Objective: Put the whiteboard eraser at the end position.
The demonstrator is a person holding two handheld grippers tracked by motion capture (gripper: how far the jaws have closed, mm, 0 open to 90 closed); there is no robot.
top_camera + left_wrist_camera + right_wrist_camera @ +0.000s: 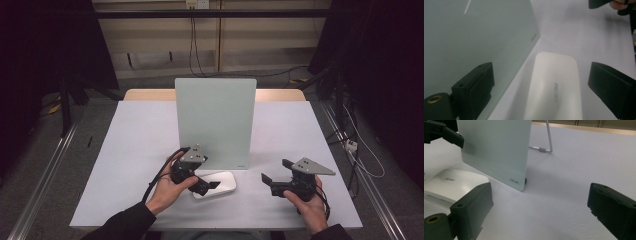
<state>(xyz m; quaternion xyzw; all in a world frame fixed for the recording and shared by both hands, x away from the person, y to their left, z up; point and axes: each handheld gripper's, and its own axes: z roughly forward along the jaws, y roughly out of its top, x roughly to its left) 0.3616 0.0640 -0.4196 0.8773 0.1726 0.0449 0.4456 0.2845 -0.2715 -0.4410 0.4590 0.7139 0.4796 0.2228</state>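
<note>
Between the black left claw (pixel 541 87) a glossy white case (pixel 554 87) with grey lettering is showing. Beside it a pale green board (pixel 216 120) is standing, plain and unpatterned. Under the black right claw (pixel 539 212) a light grey worktop (pixel 135 145) is lying.

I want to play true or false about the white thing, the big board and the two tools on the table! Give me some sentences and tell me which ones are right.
1. The white eraser lies flat on the table in front of the standing board. True.
2. The left tool is squeezing the white eraser. False: its jaws stand open on either side of it, not pressing.
3. The right tool holds nothing. True.
4. The standing board is lying flat. False: it stands upright, propped by a wire stand behind it.
5. The right tool is touching the standing board. False: it is apart, off to the board's right.
</note>
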